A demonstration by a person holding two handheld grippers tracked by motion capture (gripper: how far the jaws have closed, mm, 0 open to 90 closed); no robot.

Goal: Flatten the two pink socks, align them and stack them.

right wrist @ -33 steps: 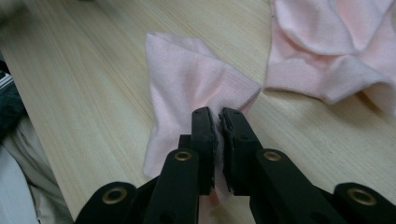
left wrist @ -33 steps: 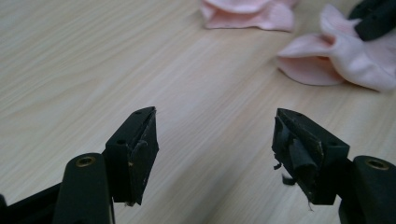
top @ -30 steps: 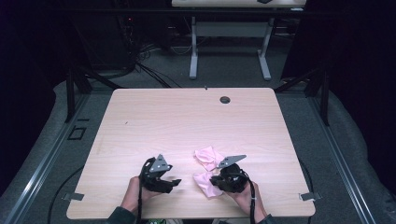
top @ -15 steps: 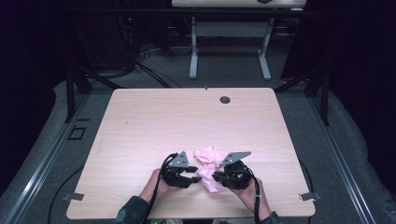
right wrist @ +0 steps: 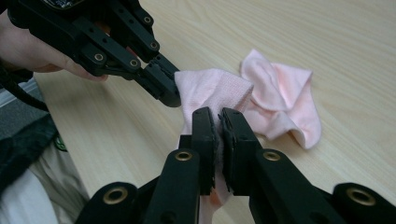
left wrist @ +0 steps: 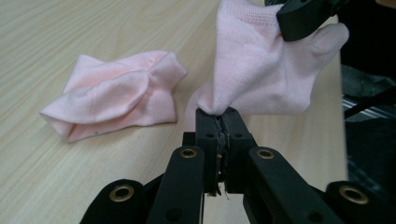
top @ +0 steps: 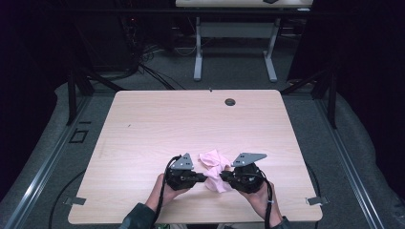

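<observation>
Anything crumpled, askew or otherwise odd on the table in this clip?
Nothing damaged or spilled. One pink sock hangs pinched between the left gripper and the right gripper, both shut on it. The other sock lies bunched and folded over itself on the table, not flat, beside them.

A: The high view is lit from above: the pale wooden table is evenly bright while the floor and room around it fall into near black.

B: Any glare or hard shadow?

A: None; shadows are soft. That view is slightly soft and grainy.

B: And the gripper views?

A: Bright and warm. The pink sock shows its knit sharply, the nearest black jaw parts blur, and table grain softens toward the far edge
</observation>
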